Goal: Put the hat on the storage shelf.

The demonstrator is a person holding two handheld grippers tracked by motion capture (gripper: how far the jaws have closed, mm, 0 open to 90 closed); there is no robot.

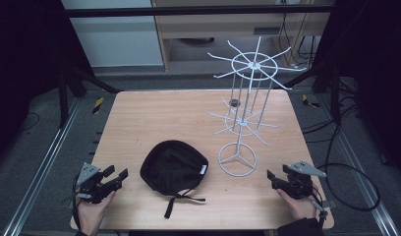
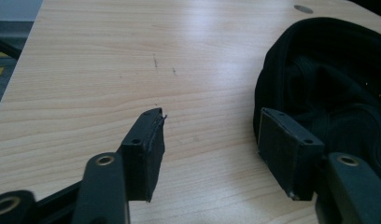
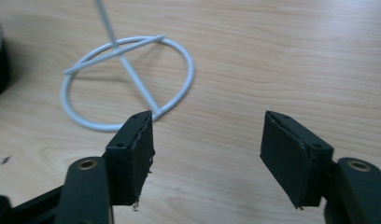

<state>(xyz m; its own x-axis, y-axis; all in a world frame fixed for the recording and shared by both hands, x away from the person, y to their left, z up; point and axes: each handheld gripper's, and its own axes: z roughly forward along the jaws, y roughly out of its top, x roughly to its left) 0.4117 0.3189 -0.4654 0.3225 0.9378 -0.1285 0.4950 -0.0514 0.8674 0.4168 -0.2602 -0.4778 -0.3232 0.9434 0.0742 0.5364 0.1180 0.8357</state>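
Lying upside down near the front middle of the wooden table (image 1: pixel 139 113), the black cap (image 1: pixel 174 164) showed its hollow interior to the high camera, with a white label at its right rim. Its strap (image 1: pixel 181 200) trailed toward the person, so the long axis probably ran from the front edge toward the far edge, though the dark fabric hid the outline. The cloth appeared soft, light and limp; it would likely fold when lifted, so the rim or strap seemed the best hold. The white wire rack (image 1: pixel 245 105) stood just right of the cap, apart from it, its ring base (image 3: pixel 128 79) resting on the table. The left gripper (image 2: pixel 209 135) sat at the front left with its jaws apart and empty, the cap beside its right jaw. The right gripper (image 3: pixel 207 140), at the front right, also had its jaws apart and empty.
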